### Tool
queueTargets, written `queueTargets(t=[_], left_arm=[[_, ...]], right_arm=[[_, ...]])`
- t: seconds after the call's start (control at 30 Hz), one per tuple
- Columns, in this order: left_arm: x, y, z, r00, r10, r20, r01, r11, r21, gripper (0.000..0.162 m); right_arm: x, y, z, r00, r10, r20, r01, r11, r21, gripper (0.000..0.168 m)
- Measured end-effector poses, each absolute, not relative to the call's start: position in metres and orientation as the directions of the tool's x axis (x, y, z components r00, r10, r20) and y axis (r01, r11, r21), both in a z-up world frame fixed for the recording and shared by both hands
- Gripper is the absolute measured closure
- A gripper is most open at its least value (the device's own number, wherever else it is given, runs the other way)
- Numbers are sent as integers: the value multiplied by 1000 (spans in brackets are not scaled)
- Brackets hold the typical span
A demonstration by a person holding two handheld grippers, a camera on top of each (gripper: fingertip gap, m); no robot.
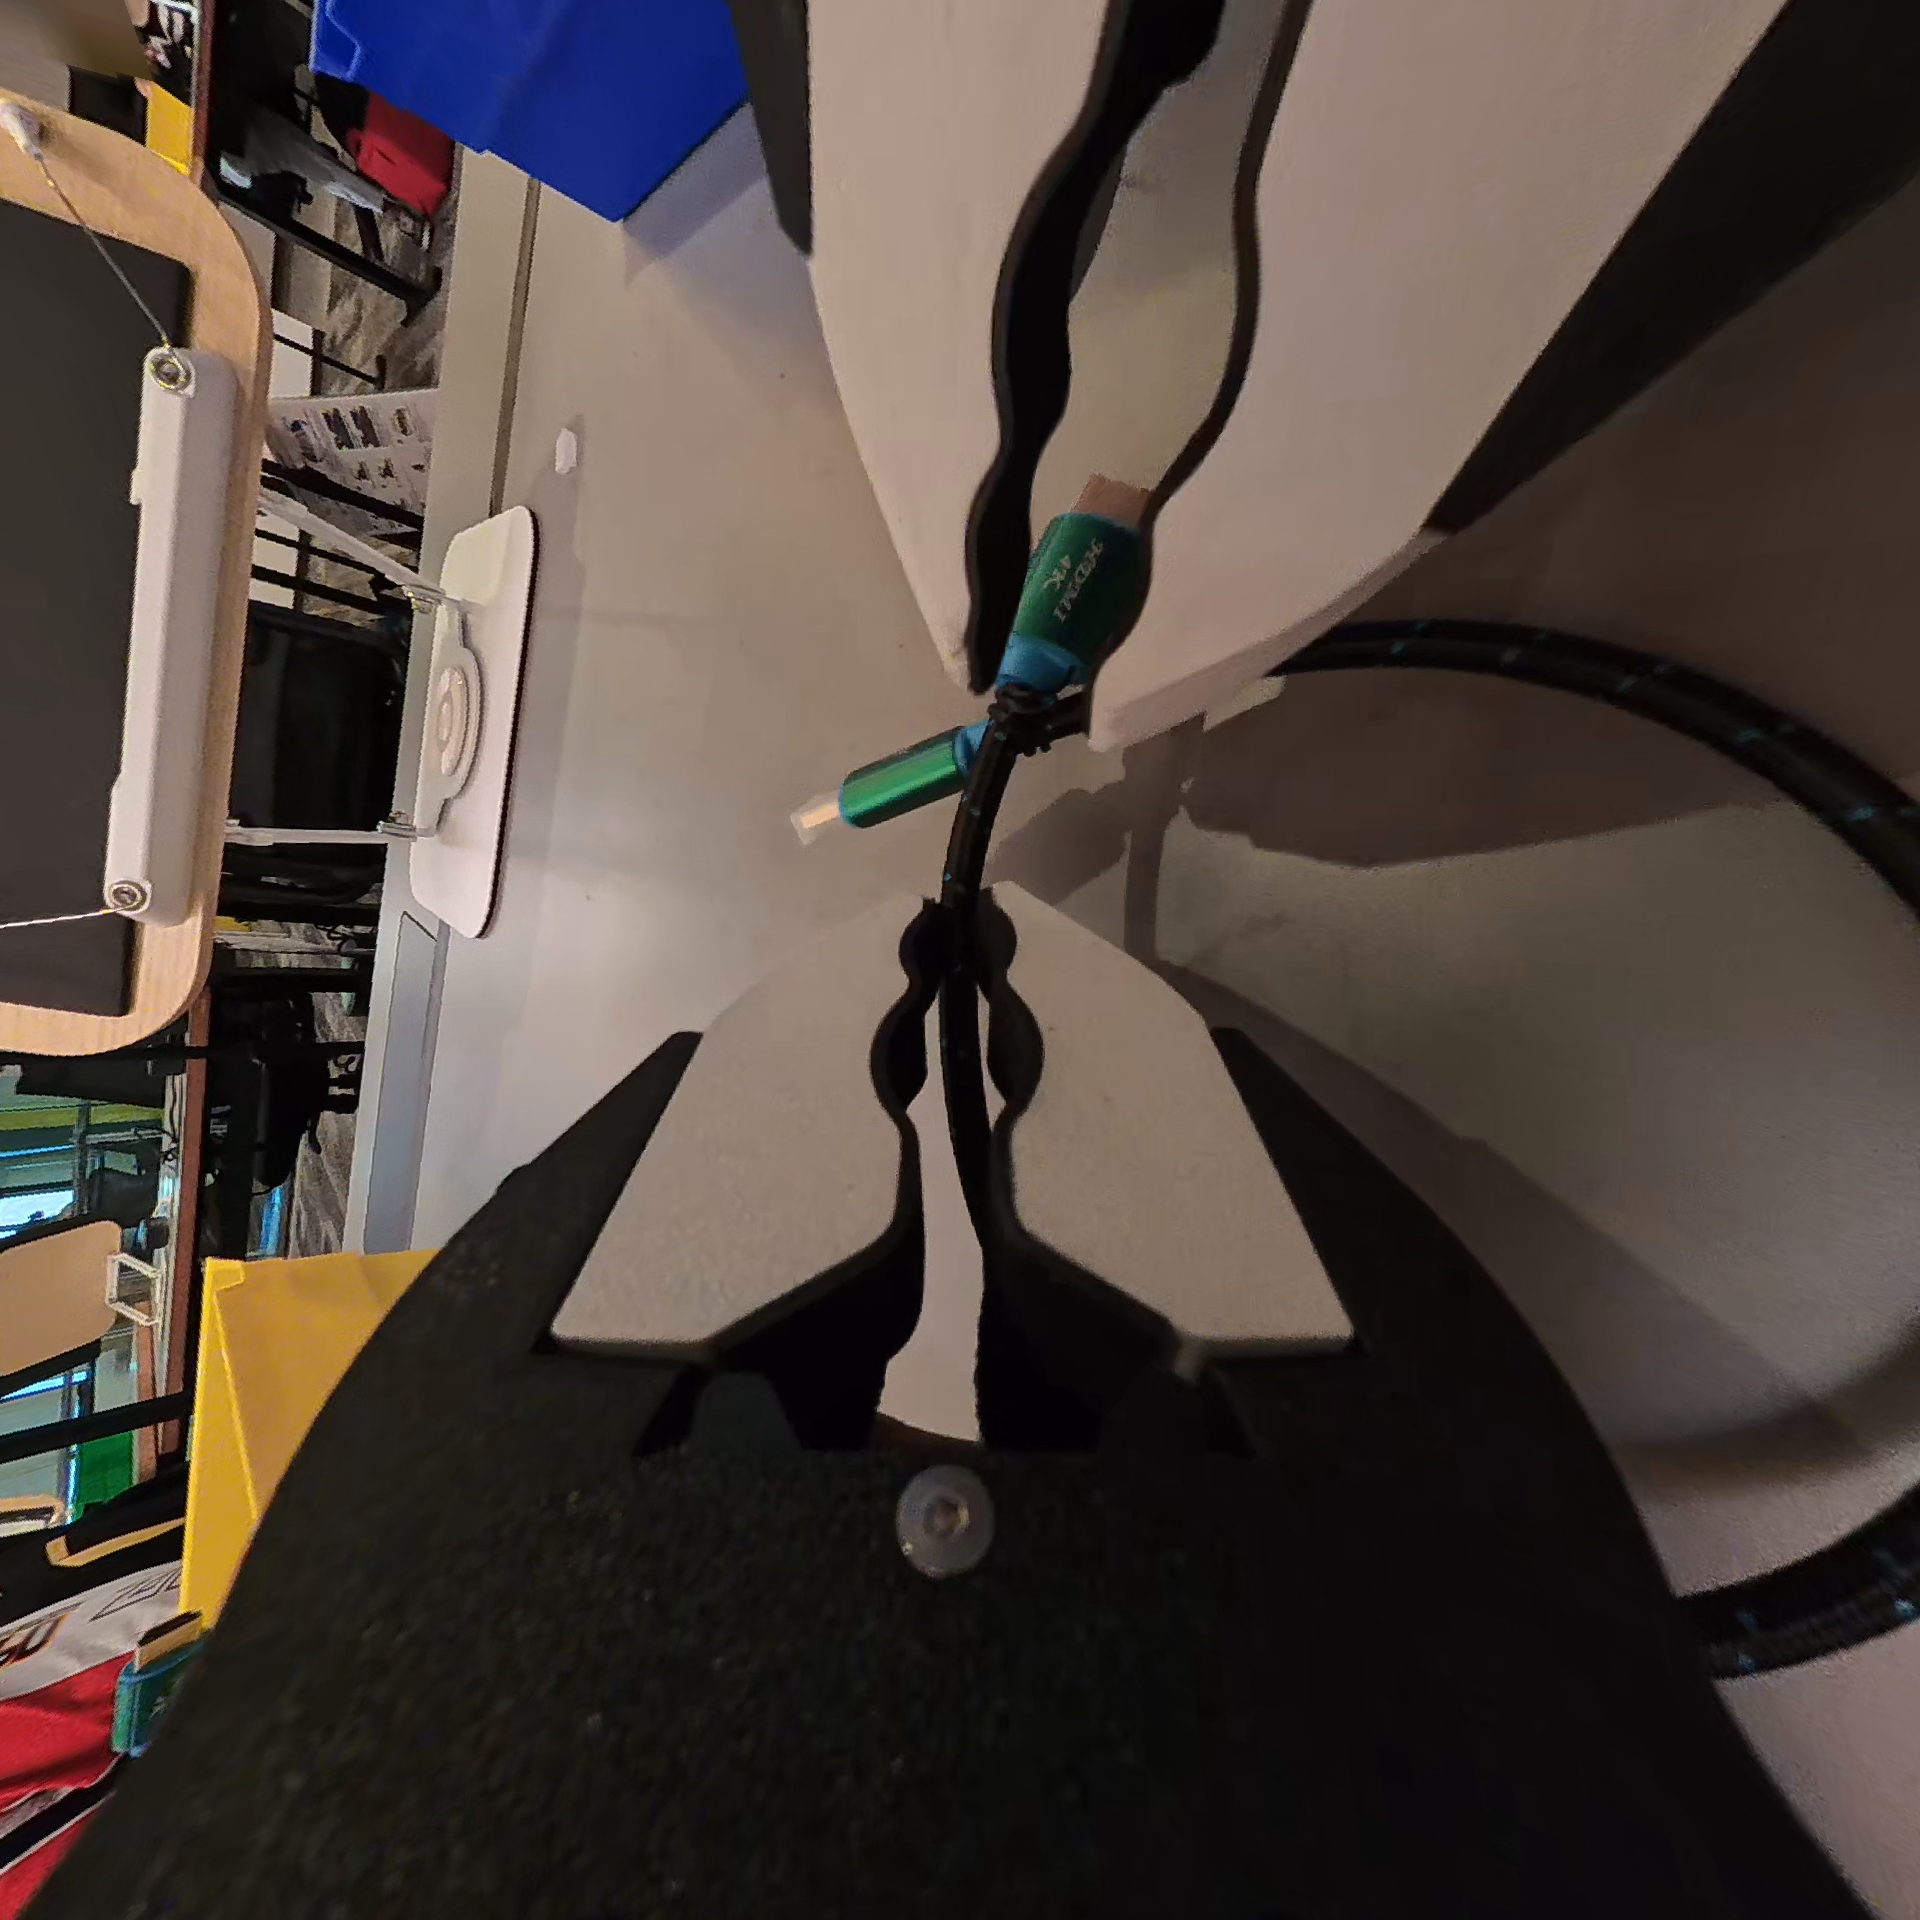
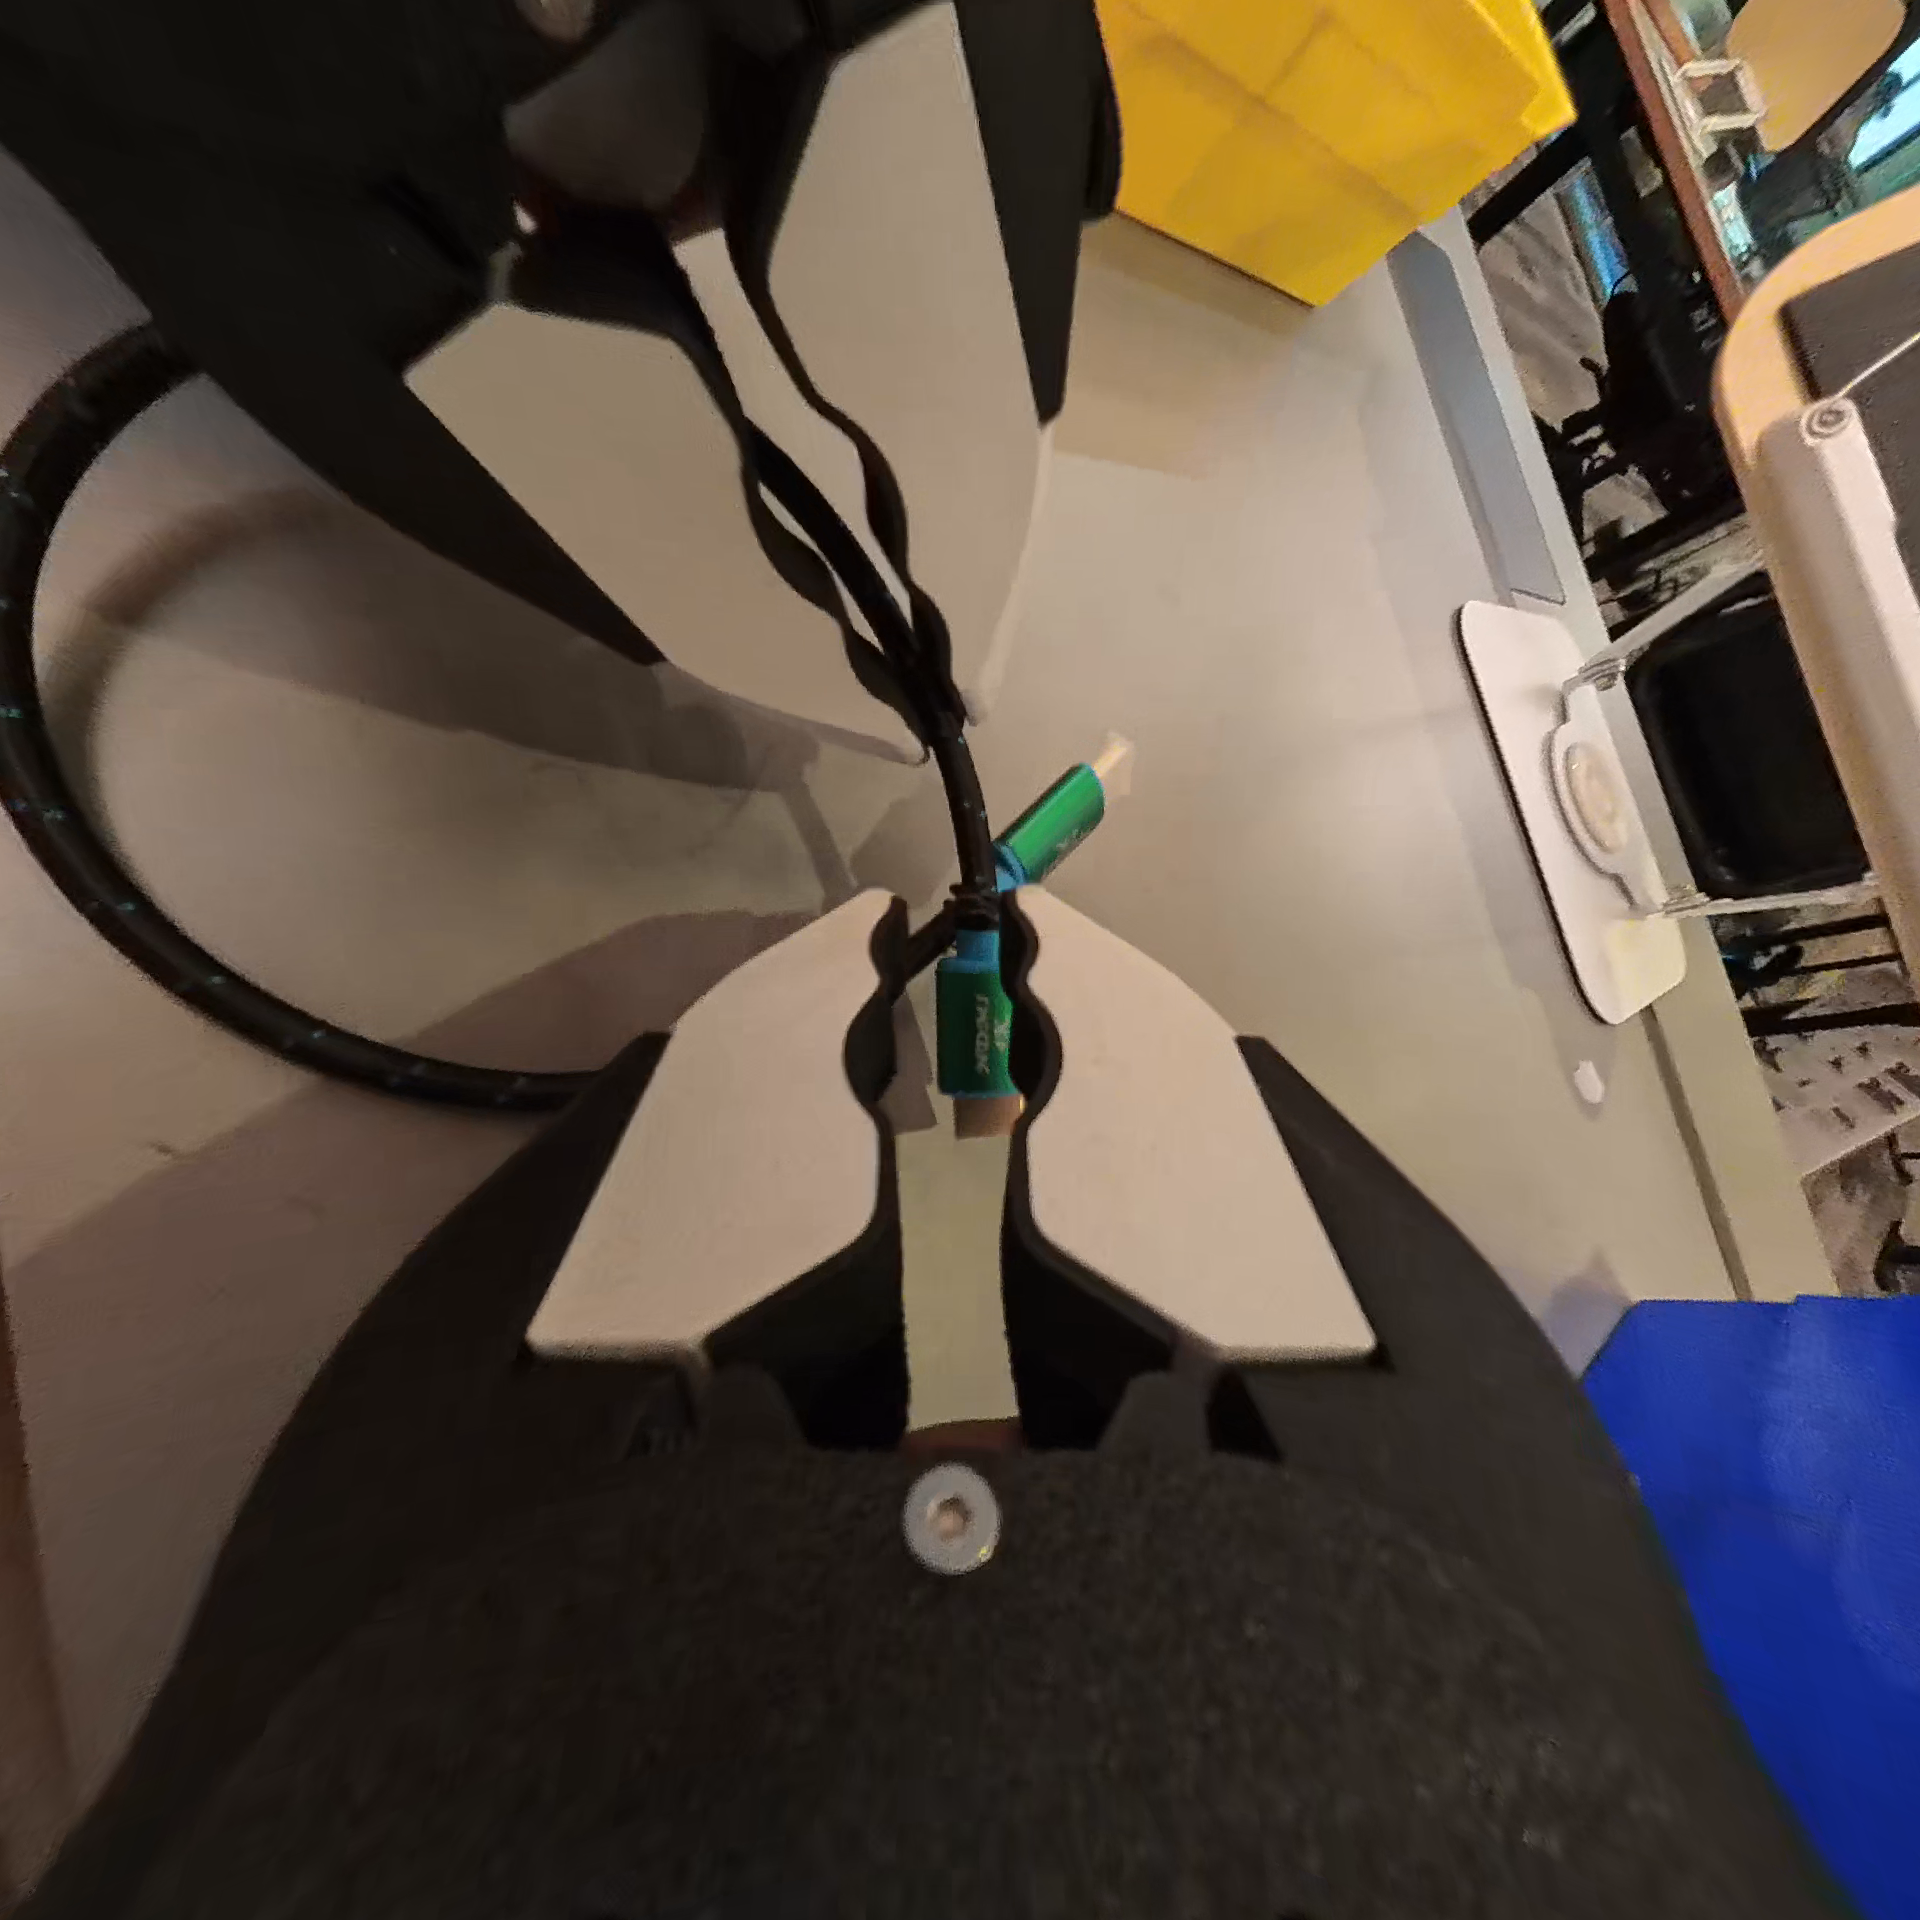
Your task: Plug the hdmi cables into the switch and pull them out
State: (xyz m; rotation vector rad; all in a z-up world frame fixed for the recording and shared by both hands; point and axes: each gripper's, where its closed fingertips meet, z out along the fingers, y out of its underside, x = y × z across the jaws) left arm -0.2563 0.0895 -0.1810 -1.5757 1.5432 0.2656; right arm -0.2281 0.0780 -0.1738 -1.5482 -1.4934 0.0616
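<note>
Left tool (image 1: 951,935): closed on the black braided cable with teal flecks (image 1: 961,1049), just behind its free green metal plug (image 1: 902,777).
Right tool (image 2: 951,935): clamped on the 2nd green metal plug (image 2: 977,1029), tip pointing back toward the camera.
Cable: loops wide over the white table (image 2: 1226,644).
Tools: facing, tips near.

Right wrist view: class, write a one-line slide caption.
Right hand-held gripper clamps a green HDMI plug; the left hand-held gripper opposite pinches the braided cable over a pale table.
</note>
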Motion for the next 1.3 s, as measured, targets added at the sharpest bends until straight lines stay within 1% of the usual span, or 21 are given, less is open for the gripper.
queueTargets(t=[0.17, 0.43, 0.53, 0.77, 0.93, 1.03, 1.17, 1.3], left_arm=[[-255, 88, -182, 193, -699, -688, -888, 174, -427, 156], [-253, 85, -182, 181, -705, -686, -886, 185, -424, 156], [-253, 85, -182, 176, -704, -688, -889, 187, -419, 156], [-254, 85, -182, 167, -698, -696, -891, 195, -410, 156], [-254, 85, -184, 158, -702, -695, -893, 199, -404, 156], [-254, 84, -183, 151, -698, -700, -893, 208, -399, 156], [-253, 85, -180, 138, -680, -720, -891, 232, -390, 156], [-252, 84, -176, 103, -647, -756, -891, 278, -359, 156]], right_arm=[[-229, 80, -173, 252, 795, 552, 753, 197, -627, 158], [-227, 80, -179, 228, 803, 550, 771, 195, -606, 158], [-227, 80, -179, 229, 802, 551, 770, 196, -607, 161], [-224, 83, -175, 272, 817, 508, 741, 159, -653, 165], [-223, 83, -176, 294, 846, 444, 714, 115, -691, 166], [-223, 82, -174, 320, 878, 357, 671, 56, -739, 168], [-223, 83, -165, 380, 914, 139, 543, -99, -834, 168], [-221, 87, -160, 421, 903, -90, 411, -278, -868, 168]])
